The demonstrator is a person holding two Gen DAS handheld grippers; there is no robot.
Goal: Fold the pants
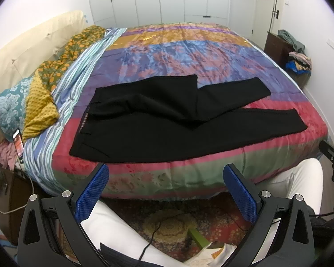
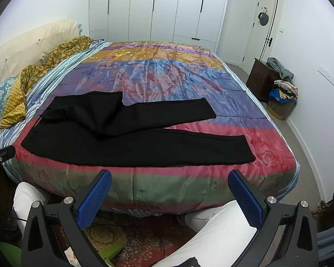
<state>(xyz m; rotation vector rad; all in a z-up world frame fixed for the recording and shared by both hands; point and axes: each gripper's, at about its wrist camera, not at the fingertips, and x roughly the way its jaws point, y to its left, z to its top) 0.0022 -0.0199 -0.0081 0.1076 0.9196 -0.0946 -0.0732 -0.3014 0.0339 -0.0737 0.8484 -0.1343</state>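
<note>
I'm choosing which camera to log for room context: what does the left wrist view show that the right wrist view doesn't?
Only the left wrist view shows the lit phone beside the pillows. Only the right wrist view shows grey floor right of the bed. Both share the black pants spread flat on the colourful bedspread, and open jaws on the left gripper and right gripper.

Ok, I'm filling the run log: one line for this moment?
stage: before first fold | pants: flat on bed, legs apart | left gripper: open, empty | right gripper: open, empty
</note>
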